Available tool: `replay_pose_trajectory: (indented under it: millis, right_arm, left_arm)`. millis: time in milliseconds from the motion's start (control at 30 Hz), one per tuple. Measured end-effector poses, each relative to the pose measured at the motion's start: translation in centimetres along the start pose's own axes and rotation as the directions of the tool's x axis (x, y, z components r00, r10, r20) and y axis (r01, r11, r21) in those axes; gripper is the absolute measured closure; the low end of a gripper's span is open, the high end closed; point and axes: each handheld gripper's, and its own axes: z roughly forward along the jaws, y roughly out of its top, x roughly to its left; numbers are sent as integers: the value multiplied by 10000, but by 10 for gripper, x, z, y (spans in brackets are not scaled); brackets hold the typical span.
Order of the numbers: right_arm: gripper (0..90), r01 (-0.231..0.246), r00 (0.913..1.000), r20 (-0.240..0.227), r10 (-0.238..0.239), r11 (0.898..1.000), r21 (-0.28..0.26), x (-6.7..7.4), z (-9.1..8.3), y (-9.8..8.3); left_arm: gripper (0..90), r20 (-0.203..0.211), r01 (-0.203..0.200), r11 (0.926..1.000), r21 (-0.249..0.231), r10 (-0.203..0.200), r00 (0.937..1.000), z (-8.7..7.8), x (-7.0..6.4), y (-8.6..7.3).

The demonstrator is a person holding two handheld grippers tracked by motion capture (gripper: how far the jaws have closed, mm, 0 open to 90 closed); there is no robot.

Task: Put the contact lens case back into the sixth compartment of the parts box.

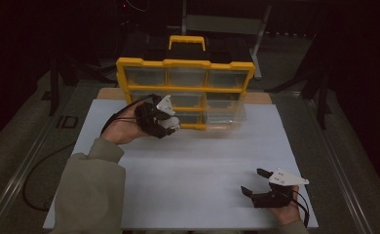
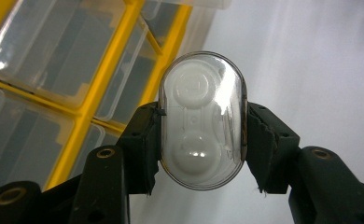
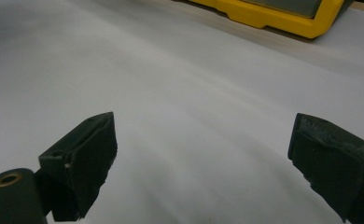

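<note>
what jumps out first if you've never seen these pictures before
The yellow-framed drawer organizer stands upright at the far edge of the white table, with one clear drawer pulled out at its lower right. Just in front of it, the left gripper is clamped on a small oval clear-and-white case. The right gripper rests open near the front right corner.

left gripper (image 2: pixel 202 140) clamps clear capsule (image 2: pixel 202 119) | capsule right of yellow organizer (image 2: pixel 84 109) | white table (image 2: pixel 311 70) beneath
</note>
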Motion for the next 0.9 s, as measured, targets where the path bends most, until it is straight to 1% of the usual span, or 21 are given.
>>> replay_pose_trajectory:
  millis: [200, 233, 367, 433, 500, 533, 633, 733, 900]
  right_arm:
    - [77, 17, 10000, -4, -17, 10000, -8, 0, 0, 0]
    - [77, 20, 10000, -8, -20, 10000, -10, 0, 0, 0]
    - [77, -29, 10000, -11, 29, 10000, -21, 0, 0, 0]
    - [77, 26, 10000, -29, -26, 10000, -13, 0, 0, 0]
    - [77, -26, 10000, -24, 26, 10000, -11, 0, 0, 0]
    - [77, -29, 10000, -28, 29, 10000, -15, 0, 0, 0]
    - [77, 7, 10000, -28, -7, 10000, -9, 0, -1, 0]
    - [77, 9, 10000, -25, -9, 10000, -4, 0, -1, 0]
    - [77, 4, 10000, -24, -4, 10000, -3, 0, -1, 0]
  left_arm:
    - [493, -70, -47, 10000, 39, 47, 10000, 0, 5, 8]
    - [493, -77, -109, 9999, 110, 110, 9999, 0, 6, 9]
    - [493, -85, -143, 9997, 199, 145, 9999, 3, 10, 14]
    - [493, -7, -81, 9999, 126, 81, 10000, 4, 12, 16]
    - [493, -20, -38, 9999, 135, 39, 10000, 6, 14, 17]
    - [493, -35, -95, 9997, 235, 96, 9999, 6, 15, 18]
    - [493, -39, -148, 9993, 334, 150, 9999, 8, 18, 21]
    - [493, -27, -99, 9996, 264, 100, 9999, 8, 22, 24]
    - [493, -115, -72, 9995, 310, 75, 9999, 6, 27, 30]
